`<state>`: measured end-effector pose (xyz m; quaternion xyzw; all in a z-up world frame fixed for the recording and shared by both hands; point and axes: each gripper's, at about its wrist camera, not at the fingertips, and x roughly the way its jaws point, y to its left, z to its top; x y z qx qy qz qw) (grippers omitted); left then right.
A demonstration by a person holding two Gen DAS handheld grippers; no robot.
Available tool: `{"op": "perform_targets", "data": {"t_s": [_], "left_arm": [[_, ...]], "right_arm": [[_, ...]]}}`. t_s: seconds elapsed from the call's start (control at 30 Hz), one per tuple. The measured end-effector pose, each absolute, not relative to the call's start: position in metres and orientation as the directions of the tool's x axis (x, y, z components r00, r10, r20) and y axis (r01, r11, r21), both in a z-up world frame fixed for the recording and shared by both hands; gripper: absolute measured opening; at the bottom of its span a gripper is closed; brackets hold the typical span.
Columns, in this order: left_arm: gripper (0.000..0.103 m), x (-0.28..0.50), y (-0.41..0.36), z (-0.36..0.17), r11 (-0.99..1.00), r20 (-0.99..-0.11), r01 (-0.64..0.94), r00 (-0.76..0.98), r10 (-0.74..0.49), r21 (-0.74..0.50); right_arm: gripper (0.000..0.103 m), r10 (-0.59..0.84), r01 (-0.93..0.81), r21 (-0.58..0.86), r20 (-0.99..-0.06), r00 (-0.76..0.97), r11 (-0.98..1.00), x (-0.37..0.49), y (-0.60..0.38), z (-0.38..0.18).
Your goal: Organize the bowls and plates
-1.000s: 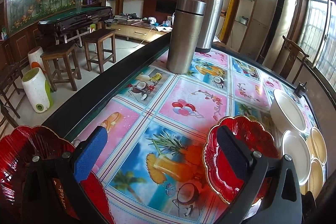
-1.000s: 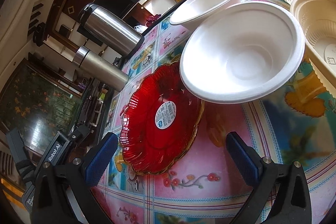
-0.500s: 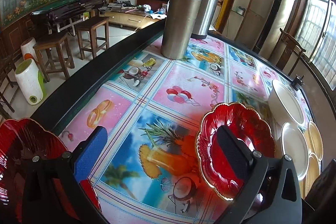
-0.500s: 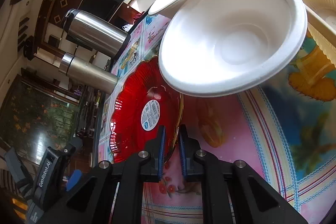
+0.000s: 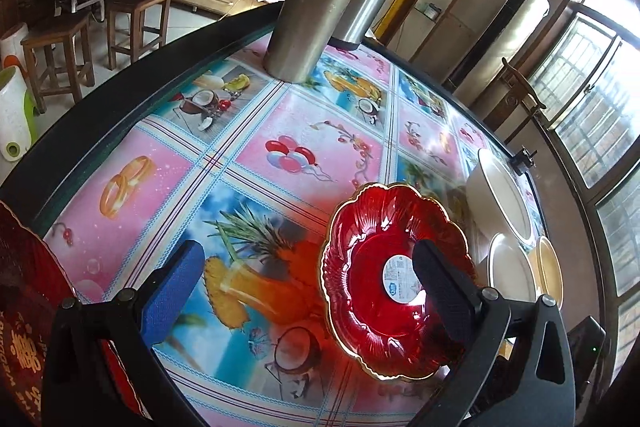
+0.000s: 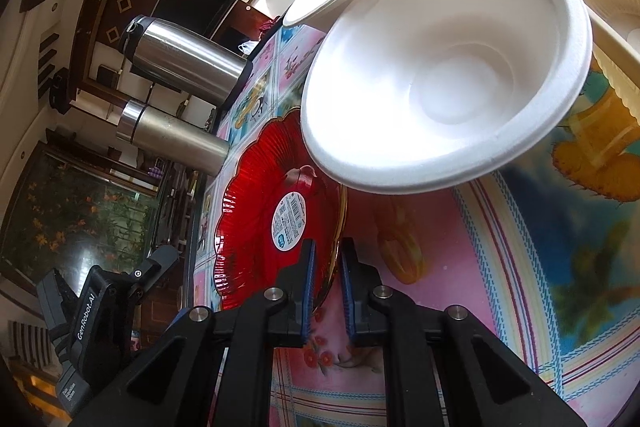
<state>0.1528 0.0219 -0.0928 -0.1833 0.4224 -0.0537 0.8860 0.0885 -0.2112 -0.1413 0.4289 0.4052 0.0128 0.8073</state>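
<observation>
My right gripper is clenched on the near rim of the red plate, which extends toward 11 o'clock beside the white bowl, while my left gripper stands released.

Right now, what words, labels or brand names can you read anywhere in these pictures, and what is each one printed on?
"GenRobot.AI": white letters on the black body of the left tongs, seen from the right tongs' camera.
"WEDDING": gold letters on the red plate at the table edge, beside gold Chinese characters I cannot make out.
Round white sticker on the red plate gripped by the right tongs: print too small to read.
</observation>
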Motion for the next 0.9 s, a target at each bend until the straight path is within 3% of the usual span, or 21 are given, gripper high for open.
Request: {"op": "perform_targets", "data": {"t_s": [0.2,0.9], "left_arm": [[0.103,0.141,0.007,-0.078,0.981,-0.706,-0.059,0.702,-0.092,-0.187],[0.103,0.143,-0.003,-0.090,0.994,-0.738,-0.041,0.673,-0.044,-0.097]], "right_arm": [[0.014,0.381,0.316,0.704,-0.643,0.664,0.636,0.089,-0.212,-0.141],[0.015,0.394,0.320,0.717,-0.636,0.663,0.619,0.091,-0.214,-0.143]]}}
